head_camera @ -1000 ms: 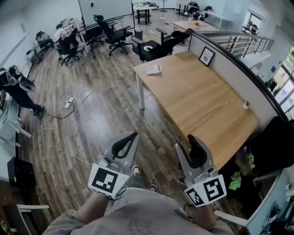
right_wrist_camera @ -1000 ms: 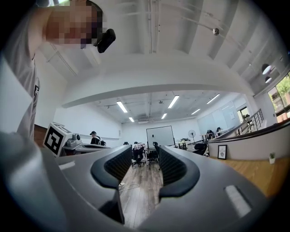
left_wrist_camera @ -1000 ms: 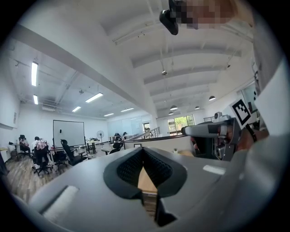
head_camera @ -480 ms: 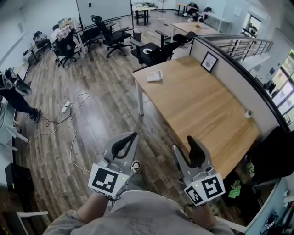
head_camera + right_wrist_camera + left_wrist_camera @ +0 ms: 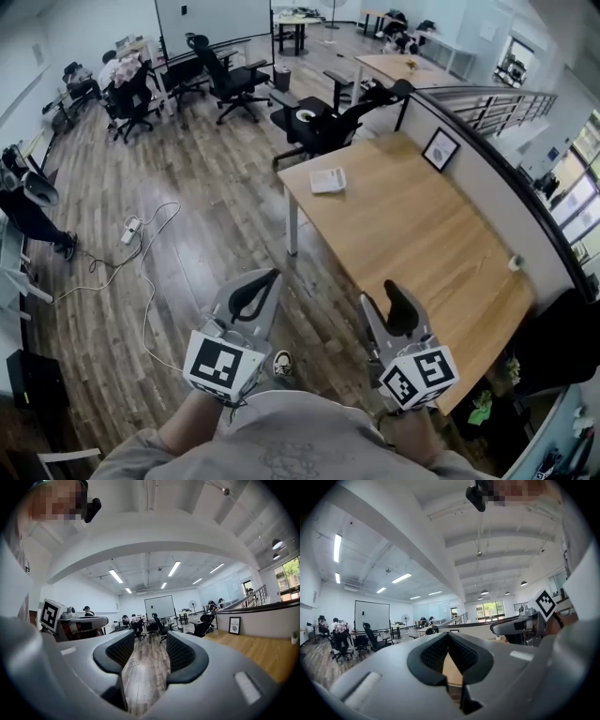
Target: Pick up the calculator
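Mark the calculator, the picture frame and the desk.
calculator (image 5: 328, 180): head view, middle of its top face.
picture frame (image 5: 440, 149): head view, centre of its front.
desk (image 5: 403, 230): head view, bare part of the wooden top.

walked up along the table (image 5: 412, 234): its corner with the calculator (image 5: 328, 180) sits lower in the head view now, nearer the left gripper (image 5: 255, 298) and right gripper (image 5: 401, 314). right gripper's jaws spread wider too, nothing between them.
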